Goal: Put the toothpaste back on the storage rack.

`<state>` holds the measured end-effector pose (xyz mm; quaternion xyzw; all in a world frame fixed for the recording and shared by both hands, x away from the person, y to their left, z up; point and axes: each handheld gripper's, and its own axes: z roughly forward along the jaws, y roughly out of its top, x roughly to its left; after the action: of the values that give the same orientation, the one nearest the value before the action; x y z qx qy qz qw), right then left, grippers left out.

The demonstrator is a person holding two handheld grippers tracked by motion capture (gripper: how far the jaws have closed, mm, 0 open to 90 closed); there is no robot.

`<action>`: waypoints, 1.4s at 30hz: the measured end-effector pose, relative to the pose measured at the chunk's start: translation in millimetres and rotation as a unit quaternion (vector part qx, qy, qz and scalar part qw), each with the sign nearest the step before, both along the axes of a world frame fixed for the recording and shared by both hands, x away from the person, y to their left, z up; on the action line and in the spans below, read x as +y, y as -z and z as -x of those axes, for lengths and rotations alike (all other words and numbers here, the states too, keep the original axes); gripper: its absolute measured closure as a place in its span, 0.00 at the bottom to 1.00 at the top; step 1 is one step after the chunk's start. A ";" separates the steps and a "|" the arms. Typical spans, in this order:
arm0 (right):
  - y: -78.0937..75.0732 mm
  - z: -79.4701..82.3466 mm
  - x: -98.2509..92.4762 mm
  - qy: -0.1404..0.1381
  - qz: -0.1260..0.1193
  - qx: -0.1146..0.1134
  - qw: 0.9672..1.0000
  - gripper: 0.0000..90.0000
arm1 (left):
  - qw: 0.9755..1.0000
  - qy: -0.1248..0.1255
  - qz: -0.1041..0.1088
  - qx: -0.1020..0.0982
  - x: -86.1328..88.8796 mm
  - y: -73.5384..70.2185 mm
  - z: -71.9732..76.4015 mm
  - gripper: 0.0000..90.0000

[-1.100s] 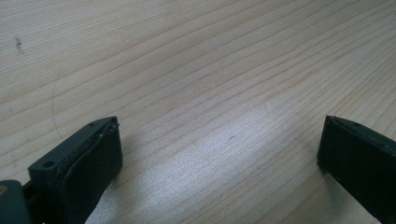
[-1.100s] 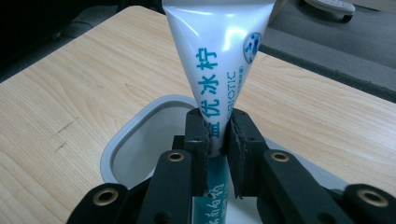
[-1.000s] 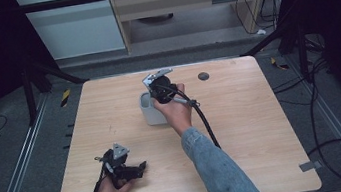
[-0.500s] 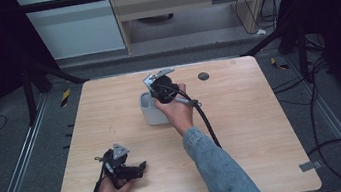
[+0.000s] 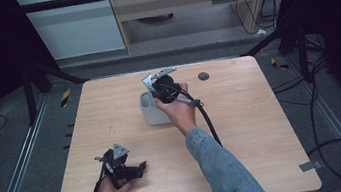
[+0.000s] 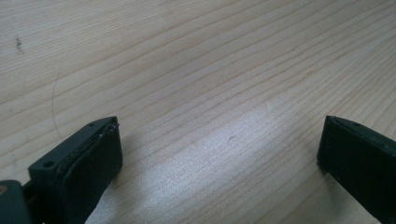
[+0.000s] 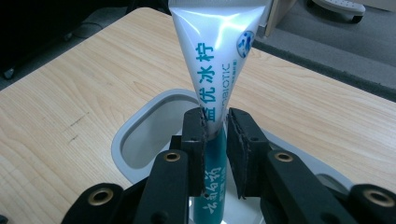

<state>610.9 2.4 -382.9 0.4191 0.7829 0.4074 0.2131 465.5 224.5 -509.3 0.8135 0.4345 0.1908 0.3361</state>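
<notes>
In the right gripper view, a white and teal toothpaste tube stands upright, its flat crimped end up and its lower end down inside a grey cup. My right gripper is shut on the tube's middle, both pads pressing it. From the high view, the right gripper is over the grey cup near the table's middle back. My left gripper rests on the table near the front left, held by a hand. Its jaws stand wide apart in the left gripper view, where the left gripper has bare wood between them.
A small dark round disc lies on the wooden table behind and to the right of the cup. The right gripper's black cable trails along the sleeve. Metal rails and loose cables run along the floor on both sides.
</notes>
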 end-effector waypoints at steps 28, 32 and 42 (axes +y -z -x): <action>-19.7 22.0 -44.7 0.003 -0.012 -0.011 1.000 0.85 | 1.000 -0.001 0.001 0.001 -0.2 0.1 0.1 0.00; -20.6 23.9 -49.2 0.004 -0.016 -0.009 1.000 0.80 | 1.000 -0.001 0.001 0.001 -0.1 0.1 0.2 0.00; -21.9 25.6 -54.5 -0.004 -0.031 -0.005 1.000 0.35 | 1.000 -0.001 0.001 0.001 -0.2 0.1 0.2 0.00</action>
<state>585.4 -52.1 -361.0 0.4204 0.7708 0.4339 0.2022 465.3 224.4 -509.4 0.8128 0.4359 0.1903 0.3365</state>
